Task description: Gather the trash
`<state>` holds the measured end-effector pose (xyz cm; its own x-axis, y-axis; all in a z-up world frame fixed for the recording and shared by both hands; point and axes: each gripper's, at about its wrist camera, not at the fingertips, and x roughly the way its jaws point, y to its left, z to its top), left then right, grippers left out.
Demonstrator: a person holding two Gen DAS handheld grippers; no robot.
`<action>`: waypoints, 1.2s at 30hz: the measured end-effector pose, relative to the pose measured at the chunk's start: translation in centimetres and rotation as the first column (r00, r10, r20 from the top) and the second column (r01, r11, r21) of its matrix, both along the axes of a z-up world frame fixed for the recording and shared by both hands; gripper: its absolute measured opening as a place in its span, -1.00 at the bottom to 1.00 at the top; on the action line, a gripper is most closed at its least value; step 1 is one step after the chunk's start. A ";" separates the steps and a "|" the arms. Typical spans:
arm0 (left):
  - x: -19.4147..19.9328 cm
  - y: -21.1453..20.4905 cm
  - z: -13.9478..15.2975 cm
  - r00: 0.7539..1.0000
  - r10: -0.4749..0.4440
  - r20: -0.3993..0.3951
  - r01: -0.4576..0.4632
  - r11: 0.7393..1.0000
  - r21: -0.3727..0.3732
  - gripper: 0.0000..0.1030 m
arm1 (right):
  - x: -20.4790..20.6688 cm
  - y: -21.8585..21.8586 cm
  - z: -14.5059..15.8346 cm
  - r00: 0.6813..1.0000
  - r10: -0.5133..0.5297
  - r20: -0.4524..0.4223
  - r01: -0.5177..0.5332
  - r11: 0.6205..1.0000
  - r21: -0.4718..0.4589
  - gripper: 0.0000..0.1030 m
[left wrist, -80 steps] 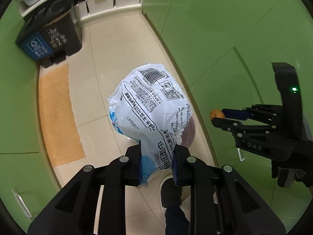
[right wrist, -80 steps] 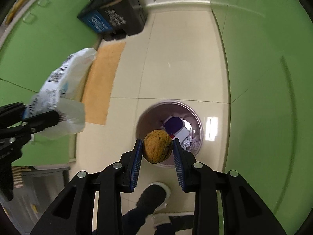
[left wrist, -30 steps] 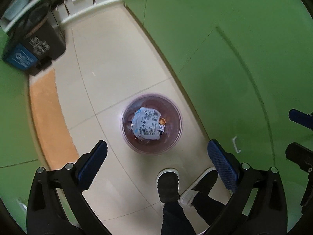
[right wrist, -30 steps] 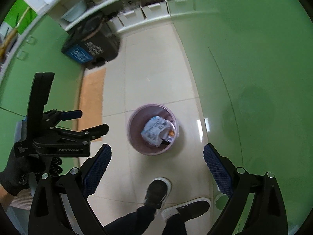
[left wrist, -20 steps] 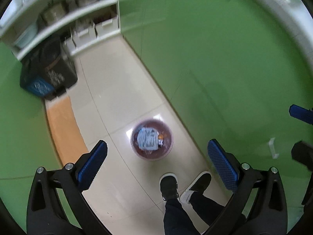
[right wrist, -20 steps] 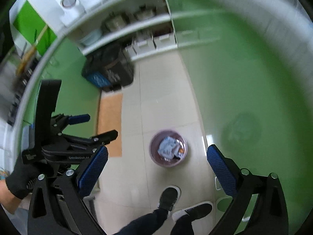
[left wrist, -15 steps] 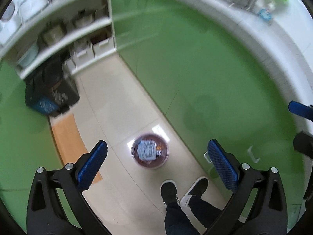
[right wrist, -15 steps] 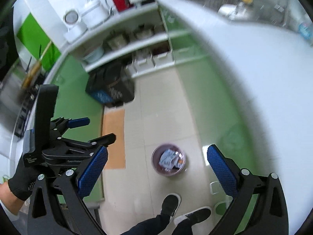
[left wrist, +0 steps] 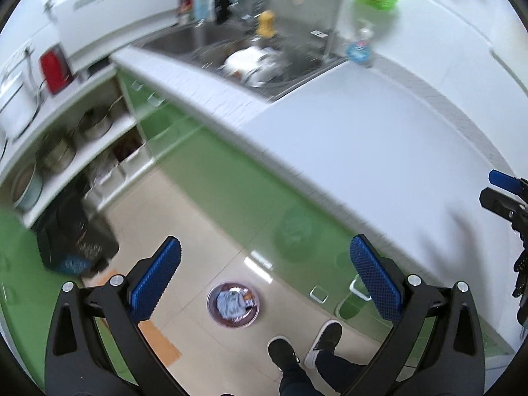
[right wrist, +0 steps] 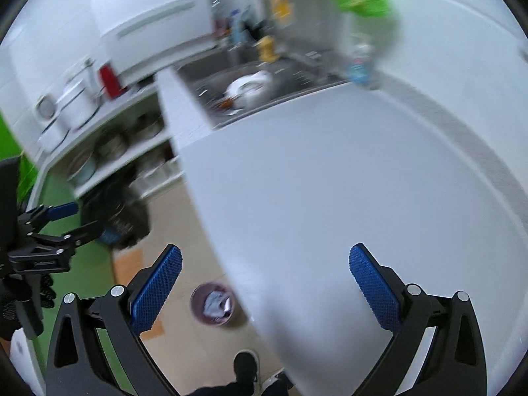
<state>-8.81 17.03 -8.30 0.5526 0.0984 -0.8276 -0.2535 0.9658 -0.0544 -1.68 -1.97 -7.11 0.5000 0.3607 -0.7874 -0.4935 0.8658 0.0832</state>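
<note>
Far below on the tiled floor stands a small purple trash bin point(left wrist: 233, 308) with a white printed wrapper and a brown round thing in it; the right wrist view shows the same bin point(right wrist: 213, 303) partly behind the counter edge. My left gripper point(left wrist: 262, 275) hangs high above the floor, open, nothing between its blue pads. My right gripper point(right wrist: 264, 280) is open and empty too, over the white countertop point(right wrist: 330, 181). Each gripper shows at the edge of the other's view.
A steel sink point(left wrist: 257, 56) with dishes lies in the countertop, with a tap and a bottle point(left wrist: 359, 46) beside it. Green cabinet fronts point(left wrist: 231, 178) run below. A black bin point(left wrist: 72, 237), shelves with pots and an orange mat are on the left. A person's shoes point(left wrist: 307, 343) stand near the bin.
Both grippers rose from just above the bin to counter height, still open. The bin shrank in view; the countertop and sink came into sight.
</note>
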 end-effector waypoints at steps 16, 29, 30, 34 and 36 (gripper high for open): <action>5.1 -8.2 6.6 0.983 -0.128 0.133 0.129 0.992 0.001 0.95 | 0.9 -11.0 5.8 0.973 -0.183 0.143 0.175 0.982 0.063 0.89; 7.1 -11.4 6.9 0.980 -0.174 0.099 0.175 0.984 -0.008 0.95 | 2.1 -12.9 5.9 0.978 -0.182 0.105 0.179 0.983 0.036 0.89; 7.1 -11.5 6.8 0.980 -0.175 0.097 0.177 0.984 -0.006 0.95 | 2.1 -13.0 5.9 0.978 -0.183 0.103 0.181 0.983 0.035 0.89; 7.4 -11.8 6.6 0.980 -0.180 0.086 0.181 0.983 -0.002 0.95 | 2.3 -13.1 5.5 0.979 -0.186 0.089 0.183 0.982 0.038 0.89; 7.5 -12.0 6.5 0.980 -0.180 0.082 0.181 0.984 0.006 0.95 | 2.3 -13.0 5.3 0.979 -0.185 0.083 0.182 0.983 0.038 0.89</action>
<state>-1.35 4.99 -1.75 0.6273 -0.0108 -0.7787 -0.0695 0.9951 -0.0697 0.64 -15.00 -1.79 0.6250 0.2792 -0.7290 -0.3331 0.9400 0.0744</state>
